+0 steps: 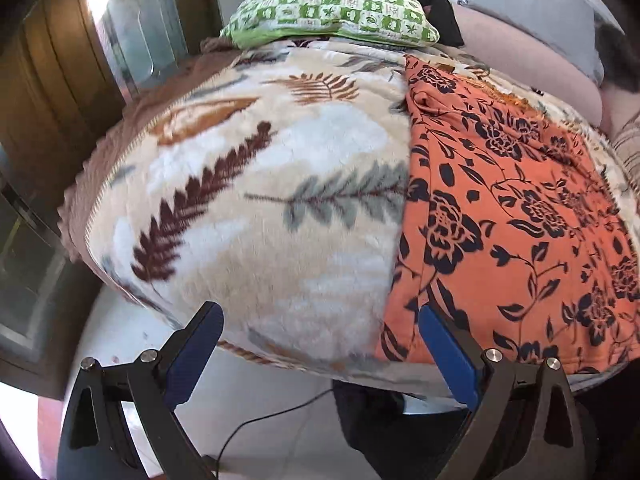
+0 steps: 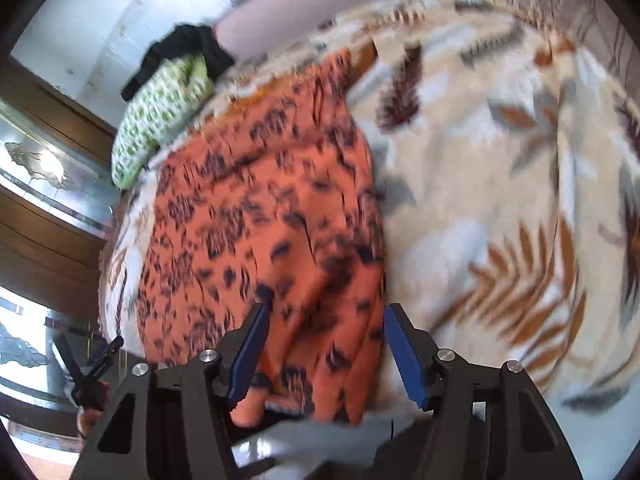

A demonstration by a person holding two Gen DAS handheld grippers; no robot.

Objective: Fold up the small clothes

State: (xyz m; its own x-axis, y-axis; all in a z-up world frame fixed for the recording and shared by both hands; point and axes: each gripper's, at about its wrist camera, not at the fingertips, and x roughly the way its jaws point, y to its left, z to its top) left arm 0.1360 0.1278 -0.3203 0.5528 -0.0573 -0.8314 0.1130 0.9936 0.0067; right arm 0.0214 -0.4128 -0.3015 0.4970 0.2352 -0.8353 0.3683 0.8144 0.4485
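The orange floral garment (image 1: 508, 208) is spread flat on the leaf-print blanket (image 1: 256, 184). Being soft, light and limp, it is best gripped at hem corners. The left gripper (image 1: 320, 320) and right gripper (image 2: 324, 324) are parted, gripping nothing.

We see a bed covered by a cream leaf-print blanket (image 1: 256, 208); on it lie an orange floral garment (image 1: 512, 216), spread flat, and a green checked pillow (image 1: 336, 12) at the far end

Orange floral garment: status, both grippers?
Left gripper open, empty, at the bed edge. Right gripper open, astride the near edge of the orange floral garment, not gripping. Garment lies on the blanket. Nothing in the way.
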